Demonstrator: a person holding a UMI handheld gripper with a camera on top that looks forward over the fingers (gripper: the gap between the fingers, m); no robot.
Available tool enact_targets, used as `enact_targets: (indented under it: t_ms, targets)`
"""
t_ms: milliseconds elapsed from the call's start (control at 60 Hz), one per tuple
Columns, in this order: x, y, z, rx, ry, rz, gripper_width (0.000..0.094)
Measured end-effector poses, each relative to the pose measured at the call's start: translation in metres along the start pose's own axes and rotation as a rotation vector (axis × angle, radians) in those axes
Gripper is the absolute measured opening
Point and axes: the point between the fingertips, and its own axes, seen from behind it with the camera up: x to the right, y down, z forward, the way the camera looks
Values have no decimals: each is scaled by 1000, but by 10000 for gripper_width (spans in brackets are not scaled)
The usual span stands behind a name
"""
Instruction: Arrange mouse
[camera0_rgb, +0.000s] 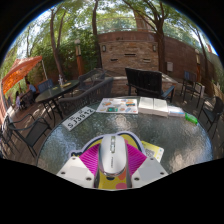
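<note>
A white computer mouse (112, 158) with a grey scroll wheel sits between my gripper's (112, 149) two fingers, its front pointing away from me. Both pink pads (91, 160) press on its sides. The mouse is over a yellow and pink sheet (151, 151) that lies on the near part of a round glass table (60, 138). I cannot tell whether the mouse touches the sheet or hangs just above it.
Beyond the fingers the table holds a white keyboard-like strip (79, 118), a colourful booklet (117, 104), a white book (155, 105) and a green item (191, 117). Dark patio chairs (30, 130) ring the table. A black chair (143, 80) stands behind it.
</note>
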Motion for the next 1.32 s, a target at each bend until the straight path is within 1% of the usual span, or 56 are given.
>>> enact_targets:
  t_ms: [100, 217, 233, 267, 317, 367, 433, 567, 700, 833, 1017, 1183, 1317]
  targets:
    - [-2, 29, 27, -68, 13, -5, 433]
    - [-8, 49, 32, -123, -2, -10, 529]
    - [-8, 48, 30, -122, 3, -16, 560]
    - [-6, 45, 25, -117, 11, -33, 660]
    - [-7, 39, 13, -108, 23, -58, 870]
    - [-5, 27, -4, -95, 43, -67, 829]
    - [-9, 8, -34, -59, 67, -73, 859]
    - [-21, -21, -104, -29, 100, -58, 850]
    - [-36, -30, -164, -22, 116, -22, 857]
    - [-51, -24, -214, -29, 134, -23, 856]
    - [-55, -19, -248, -15, 162, -47, 854]
    - [-51, -16, -261, -7, 184, -64, 856]
    - [-53, -11, -262, -22, 184, -80, 855]
